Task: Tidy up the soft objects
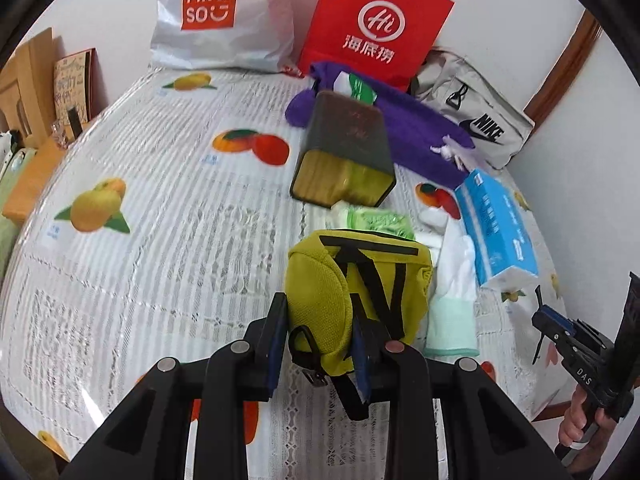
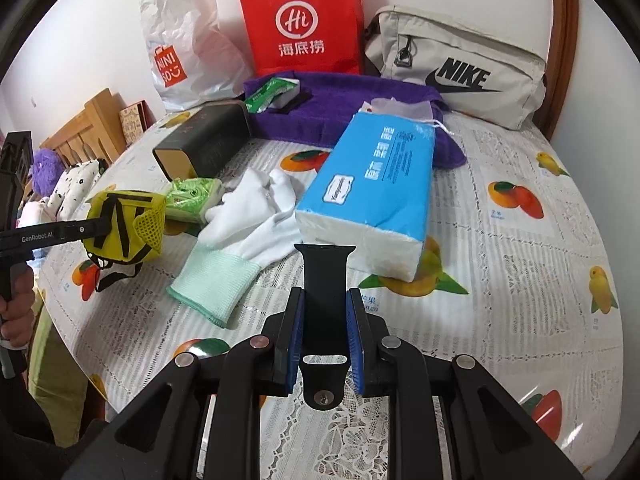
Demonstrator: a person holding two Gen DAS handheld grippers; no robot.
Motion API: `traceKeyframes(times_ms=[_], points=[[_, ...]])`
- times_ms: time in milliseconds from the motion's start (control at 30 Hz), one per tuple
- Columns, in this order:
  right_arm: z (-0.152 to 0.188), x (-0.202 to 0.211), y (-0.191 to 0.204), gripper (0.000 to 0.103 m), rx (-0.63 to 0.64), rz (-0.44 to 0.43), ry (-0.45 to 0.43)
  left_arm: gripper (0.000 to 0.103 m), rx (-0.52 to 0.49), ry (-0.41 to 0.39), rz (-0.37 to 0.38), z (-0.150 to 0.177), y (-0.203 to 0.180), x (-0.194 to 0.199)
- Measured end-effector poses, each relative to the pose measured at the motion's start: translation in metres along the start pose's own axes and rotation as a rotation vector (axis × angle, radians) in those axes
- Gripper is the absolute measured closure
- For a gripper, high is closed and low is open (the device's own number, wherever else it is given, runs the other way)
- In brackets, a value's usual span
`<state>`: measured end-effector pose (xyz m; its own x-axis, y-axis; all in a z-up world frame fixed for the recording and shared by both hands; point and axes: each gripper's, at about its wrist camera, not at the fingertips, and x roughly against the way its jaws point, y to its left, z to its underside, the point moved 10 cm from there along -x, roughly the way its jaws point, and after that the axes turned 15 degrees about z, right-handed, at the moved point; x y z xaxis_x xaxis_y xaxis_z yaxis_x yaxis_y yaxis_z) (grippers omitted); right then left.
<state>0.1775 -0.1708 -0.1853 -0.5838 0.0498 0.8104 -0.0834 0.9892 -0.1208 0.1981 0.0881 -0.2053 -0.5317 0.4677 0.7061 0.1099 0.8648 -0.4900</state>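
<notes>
2 grippers are seen over a table (image 2: 520,280) covered with a fruit-printed cloth. The left gripper (image 1: 320,344) is clamped on 1 yellow-green pouch (image 1: 352,292), which is held just above the cloth, its black straps hanging between the fingers. The right gripper (image 2: 325,332) is clamped on 1 black watch strap (image 2: 325,280), which stands upright between the blue pads.

On the table, 1 white glove (image 2: 240,232) with a pale green cuff is laid flat, touching 1 blue tissue pack (image 2: 376,184). 2 small green tissue packets are counted: 1 (image 2: 194,198) beside the glove, 1 (image 2: 268,94) on the purple towel (image 2: 340,116). 1 dark tin (image 2: 204,144) is lying on its side, partly on the towel. At the wall, 3 bags are lined up: 1 white plastic bag (image 2: 188,48), 1 red paper bag (image 2: 304,28) and 1 grey sports bag (image 2: 460,64).
</notes>
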Motion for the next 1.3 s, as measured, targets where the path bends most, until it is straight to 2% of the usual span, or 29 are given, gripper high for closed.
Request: traceKeyframes(times_ms=[533, 1033, 1300], points=[[-0.049, 0.042, -0.006, 0.083, 0.007, -0.014, -0.119, 0.076, -0.037, -0.074, 0.029, -0.04, -0.027, 0.02], [-0.094, 0.03, -0.011, 0.083, -0.006, -0.024, -0.145, 0.076, -0.062, -0.121, 0.033, -0.091, -0.042, 0.018], [-0.128, 0.007, -0.017, 0.083, -0.007, -0.027, -0.149, 0.076, -0.077, -0.116, 0.027, -0.123, -0.045, 0.0]])
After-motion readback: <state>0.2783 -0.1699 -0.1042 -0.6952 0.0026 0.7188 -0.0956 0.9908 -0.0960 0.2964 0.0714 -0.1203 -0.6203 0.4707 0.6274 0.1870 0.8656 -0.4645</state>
